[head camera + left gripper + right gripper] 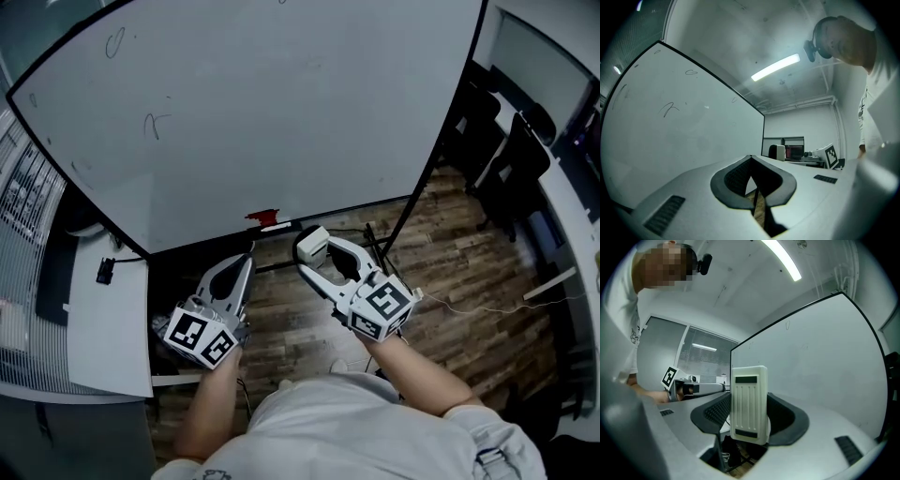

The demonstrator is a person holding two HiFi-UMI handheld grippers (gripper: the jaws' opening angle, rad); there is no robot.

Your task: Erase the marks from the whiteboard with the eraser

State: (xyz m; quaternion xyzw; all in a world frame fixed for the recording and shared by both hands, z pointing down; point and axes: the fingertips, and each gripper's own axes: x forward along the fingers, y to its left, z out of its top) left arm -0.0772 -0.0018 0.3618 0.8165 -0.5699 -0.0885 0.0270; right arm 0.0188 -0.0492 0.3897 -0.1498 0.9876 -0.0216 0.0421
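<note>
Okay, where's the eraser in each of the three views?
Head view: eraser low centre, in the right gripper's jaws, just below the whiteboard.
Left gripper view: a tiny pale block at centre right may be it; too small to tell.
Right gripper view: eraser upright at centre, clamped in the jaws.
Shared landmark: the whiteboard, in all three.

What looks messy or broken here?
Nothing is broken or spilled. The only messy bits are small dark scribbles near the upper left of the big white whiteboard. The right claw holds the white ribbed plastic eraser, not touching the board.
</note>
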